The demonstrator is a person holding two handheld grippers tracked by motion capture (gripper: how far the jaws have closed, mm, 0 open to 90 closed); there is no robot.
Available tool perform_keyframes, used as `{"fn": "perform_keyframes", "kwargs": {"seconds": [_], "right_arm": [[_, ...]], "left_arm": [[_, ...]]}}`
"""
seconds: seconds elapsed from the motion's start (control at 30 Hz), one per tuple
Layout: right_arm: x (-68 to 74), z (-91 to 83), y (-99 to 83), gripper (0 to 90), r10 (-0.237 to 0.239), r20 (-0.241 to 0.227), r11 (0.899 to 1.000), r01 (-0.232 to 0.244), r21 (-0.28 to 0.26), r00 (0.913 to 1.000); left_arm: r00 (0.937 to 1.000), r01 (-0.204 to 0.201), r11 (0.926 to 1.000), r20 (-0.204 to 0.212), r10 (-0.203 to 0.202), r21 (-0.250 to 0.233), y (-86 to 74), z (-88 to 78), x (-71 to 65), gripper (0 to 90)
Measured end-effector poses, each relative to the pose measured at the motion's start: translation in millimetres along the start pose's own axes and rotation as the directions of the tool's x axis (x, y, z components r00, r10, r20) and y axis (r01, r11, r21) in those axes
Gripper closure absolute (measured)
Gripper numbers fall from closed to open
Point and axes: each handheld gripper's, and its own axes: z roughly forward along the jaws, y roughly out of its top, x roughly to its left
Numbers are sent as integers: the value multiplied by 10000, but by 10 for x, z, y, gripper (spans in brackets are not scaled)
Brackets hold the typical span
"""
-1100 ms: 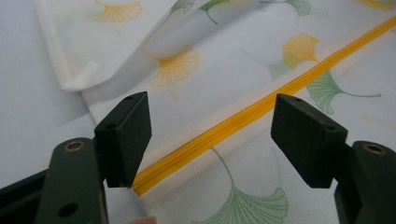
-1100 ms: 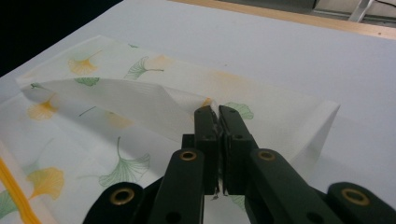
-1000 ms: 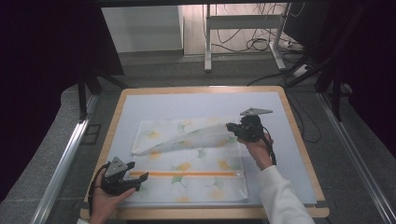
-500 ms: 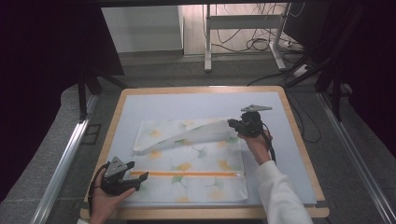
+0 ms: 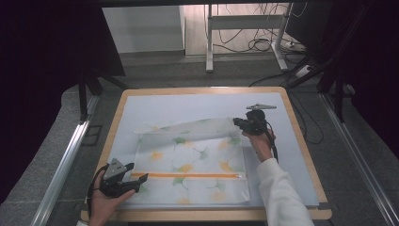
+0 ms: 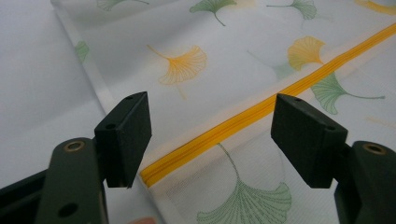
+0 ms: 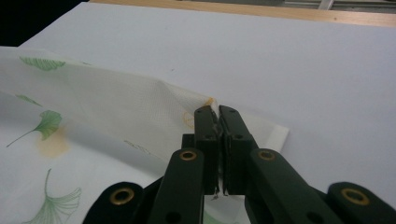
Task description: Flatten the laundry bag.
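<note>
**Mesh laundry bag being spread flat on the table**

Mesh bag (image 5: 190,165) printed with ginkgo leaves lies mid-table on a pale mat (image 5: 291,155), its orange zipper (image 5: 188,175) running left to right along the long axis. Left gripper (image 5: 136,181) rests at the zipper's left end, jaws apart. Right gripper (image 5: 237,122) pinches the bag's far right corner, lifted. Likely next: lay that corner down flat.

My right arm wears a white sleeve (image 5: 282,193). Both grippers, left gripper (image 5: 123,179) and right gripper (image 5: 244,123), are black with brass-ringed screw holes, trailing black cables; grey three-cornered plates sit on top.
</note>
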Motion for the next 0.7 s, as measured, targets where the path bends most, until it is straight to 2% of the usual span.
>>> {"fn": "perform_keyframes", "kwargs": {"seconds": [0.23,0.47,0.7], "right_arm": [[-109,88,48,864,215,106,9997,-214,-132,9997],[-258,201,7,864,616,379,9980,-610,-177,9974],[-326,251,-27,861,885,604,9960,-877,-159,9942]], "left_arm": [[10000,29,10000,9,-29,33,-3,5,8,289],[10000,40,10000,0,-40,38,-4,5,14,289],[10000,67,10000,6,-67,40,-6,11,20,289]]}}
